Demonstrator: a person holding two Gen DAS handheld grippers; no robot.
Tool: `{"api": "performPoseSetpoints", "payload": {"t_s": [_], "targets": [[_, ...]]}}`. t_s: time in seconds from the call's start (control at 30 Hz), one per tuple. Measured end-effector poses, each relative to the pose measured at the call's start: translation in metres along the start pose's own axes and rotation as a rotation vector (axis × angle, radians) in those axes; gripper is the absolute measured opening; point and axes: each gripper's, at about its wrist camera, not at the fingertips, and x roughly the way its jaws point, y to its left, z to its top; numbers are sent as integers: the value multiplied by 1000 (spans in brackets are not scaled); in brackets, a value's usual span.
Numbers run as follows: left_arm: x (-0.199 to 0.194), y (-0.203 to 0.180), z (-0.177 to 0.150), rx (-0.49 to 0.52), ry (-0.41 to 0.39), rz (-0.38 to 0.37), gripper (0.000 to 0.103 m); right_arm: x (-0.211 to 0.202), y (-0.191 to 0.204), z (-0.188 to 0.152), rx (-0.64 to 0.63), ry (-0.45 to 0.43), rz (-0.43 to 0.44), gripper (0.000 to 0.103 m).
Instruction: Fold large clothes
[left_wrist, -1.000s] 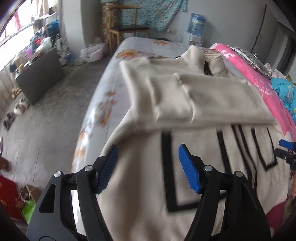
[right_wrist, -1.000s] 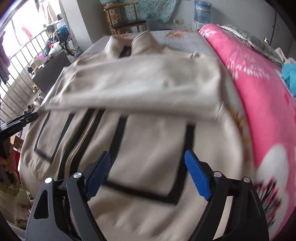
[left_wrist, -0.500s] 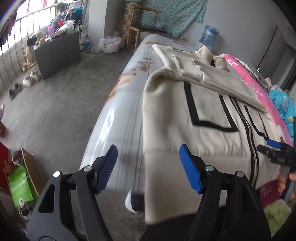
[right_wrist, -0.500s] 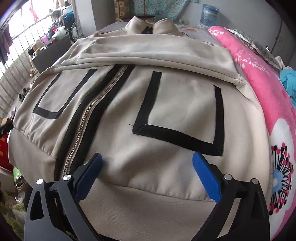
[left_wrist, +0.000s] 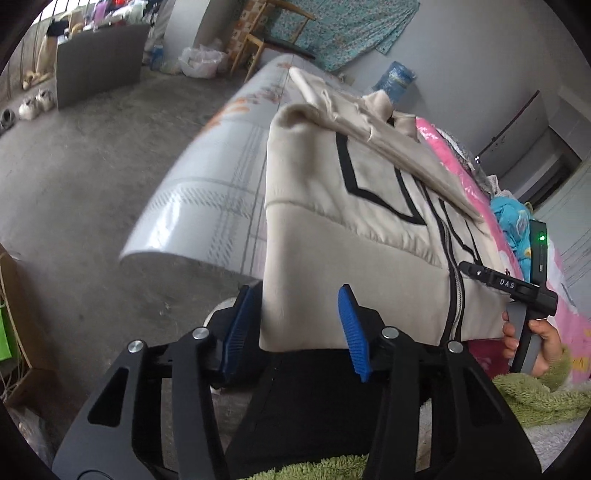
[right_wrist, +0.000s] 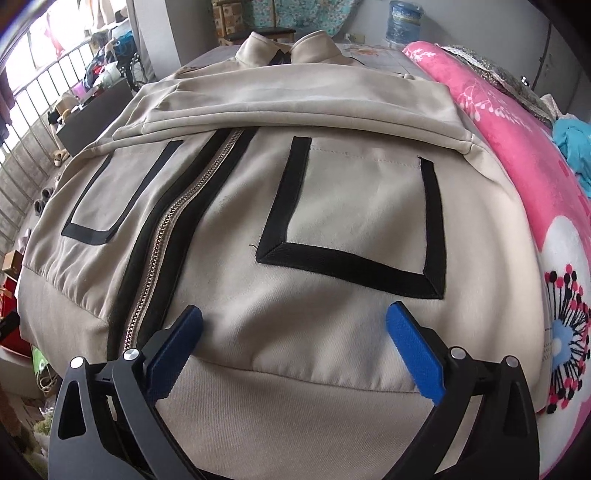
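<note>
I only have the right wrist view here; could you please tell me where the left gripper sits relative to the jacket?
Observer: The left gripper straddles the near left corner of the jacket at its hem. Its jaws have just been closing, and the fabric between them is not yet pinched.
Operator: Thank you. Does that corner lie on the bed?
Observer: No, it hangs past the edge of the grey sheet, in front of the person's dark clothing.
Operator: And how does my right gripper look from there?
Observer: A hand holds its handle, and its tip is over the hem beside the zipper.
</note>
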Motion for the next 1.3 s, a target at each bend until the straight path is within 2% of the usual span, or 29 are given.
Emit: {"api": "performPoseSetpoints", "payload": {"t_s": [0.1,0.37,0.43,0.5,0.57,0.67,0.7,0.83,0.97,1.1,1.3], "targets": [[9,5,-2,-17,24,8,45,-1,1,-2,13,-9,-9,97],[20,20,-4,-103,38,-63,47,0,1,-2,22,-3,-15,97],[17,21,-4,-118,37,-92,44,0,1,-1,23,0,-13,97],[11,17,-3,-112,33,-118,29,0,0,-1,22,-1,-12,97],[4,10,-2,-93,26,-130,25,0,0,-2,22,0,-13,97],[-7,0,2,-73,7,-154,24,0,0,-1,23,5,-14,97],[-6,-2,3,-69,8,-150,24,0,-1,-1,23,4,-15,97],[7,-2,6,-75,55,-51,24,0,0,-2,22,0,-16,97],[0,-13,6,-17,44,-6,8,0,0,-2,21,2,-16,97],[-11,-32,11,56,29,33,7,0,0,-3,16,-9,-14,97],[2,-47,17,106,95,128,7,-1,0,-4,11,-16,-10,97]]}}
